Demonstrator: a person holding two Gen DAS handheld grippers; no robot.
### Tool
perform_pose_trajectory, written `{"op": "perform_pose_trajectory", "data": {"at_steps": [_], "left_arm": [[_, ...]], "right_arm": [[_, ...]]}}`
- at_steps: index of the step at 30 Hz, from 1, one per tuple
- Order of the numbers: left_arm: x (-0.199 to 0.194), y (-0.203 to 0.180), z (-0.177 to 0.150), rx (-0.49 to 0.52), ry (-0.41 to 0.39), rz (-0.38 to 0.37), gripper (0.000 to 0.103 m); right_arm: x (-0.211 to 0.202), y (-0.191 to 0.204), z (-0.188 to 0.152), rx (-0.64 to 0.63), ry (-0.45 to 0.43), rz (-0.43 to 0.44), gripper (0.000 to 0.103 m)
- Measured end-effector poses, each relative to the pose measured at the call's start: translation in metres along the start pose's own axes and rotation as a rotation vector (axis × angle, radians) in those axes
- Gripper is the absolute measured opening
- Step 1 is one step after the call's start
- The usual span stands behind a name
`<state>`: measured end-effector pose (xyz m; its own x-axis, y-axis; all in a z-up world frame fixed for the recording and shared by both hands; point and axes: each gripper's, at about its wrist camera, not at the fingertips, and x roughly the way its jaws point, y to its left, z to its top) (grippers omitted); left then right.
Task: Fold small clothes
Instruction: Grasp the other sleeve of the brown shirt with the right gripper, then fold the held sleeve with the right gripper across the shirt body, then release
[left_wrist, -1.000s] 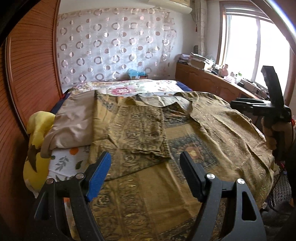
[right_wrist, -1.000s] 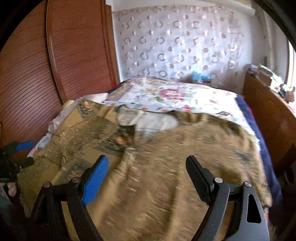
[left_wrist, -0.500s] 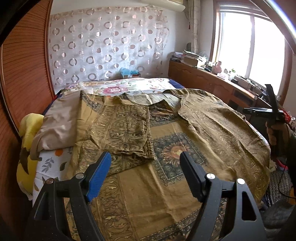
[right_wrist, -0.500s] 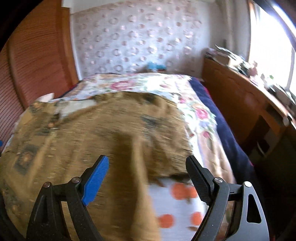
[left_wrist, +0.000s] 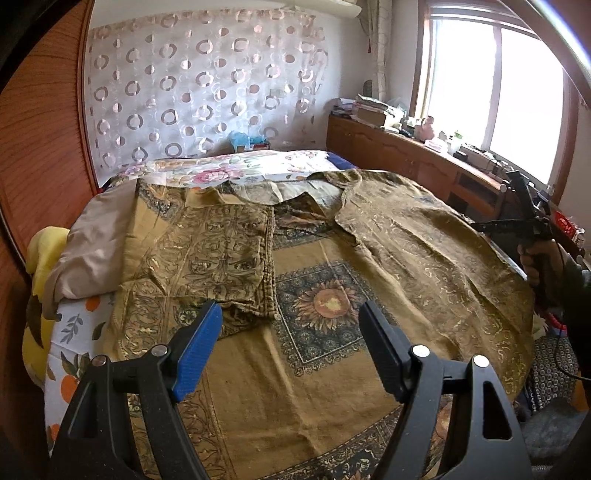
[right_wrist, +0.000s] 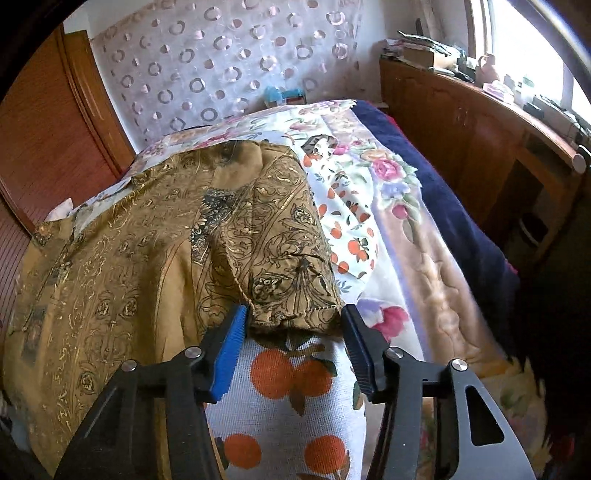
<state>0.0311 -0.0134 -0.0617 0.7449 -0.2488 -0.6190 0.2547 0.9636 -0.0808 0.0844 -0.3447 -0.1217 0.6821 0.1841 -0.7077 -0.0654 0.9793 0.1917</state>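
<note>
With the gold patterned garment (left_wrist: 369, 251) spread across the bed (right_wrist: 424, 236), the right gripper (right_wrist: 293, 334), jaws just closing around its sleeve cuff (right_wrist: 295, 295), should pinch squarely before folding inward, while the left gripper (left_wrist: 290, 345) hovers wide open, holding nothing.

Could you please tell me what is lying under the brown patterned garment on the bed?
Under the garment shows a white sheet with oranges, and farther back a floral quilt. What lies beneath the garment's middle is covered.
</note>
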Motion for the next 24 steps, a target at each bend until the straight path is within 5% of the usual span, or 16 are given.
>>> {"op": "perform_pose_trajectory", "data": {"at_steps": [3,8,13,18,24], "left_arm": [[0.002,0.000,-0.001,-0.005,0.004,-0.008,0.078],[0.006,0.000,-0.003,-0.011,0.022,-0.007,0.079],[0.005,-0.001,-0.003,-0.020,0.017,-0.027,0.080],[0.001,-0.003,-0.002,-0.019,0.003,-0.031,0.081],[-0.003,-0.001,0.008,-0.005,-0.018,-0.010,0.081]], "right_arm": [[-0.002,-0.017,0.004,-0.017,-0.010,-0.007,0.042],[0.013,-0.014,0.007,-0.115,-0.031,-0.108,0.014],[0.003,0.009,0.013,-0.177,-0.116,-0.155,0.008],[-0.017,0.041,0.017,-0.238,-0.199,-0.083,0.008],[-0.011,0.084,-0.006,-0.343,-0.167,-0.004,0.008]]}}
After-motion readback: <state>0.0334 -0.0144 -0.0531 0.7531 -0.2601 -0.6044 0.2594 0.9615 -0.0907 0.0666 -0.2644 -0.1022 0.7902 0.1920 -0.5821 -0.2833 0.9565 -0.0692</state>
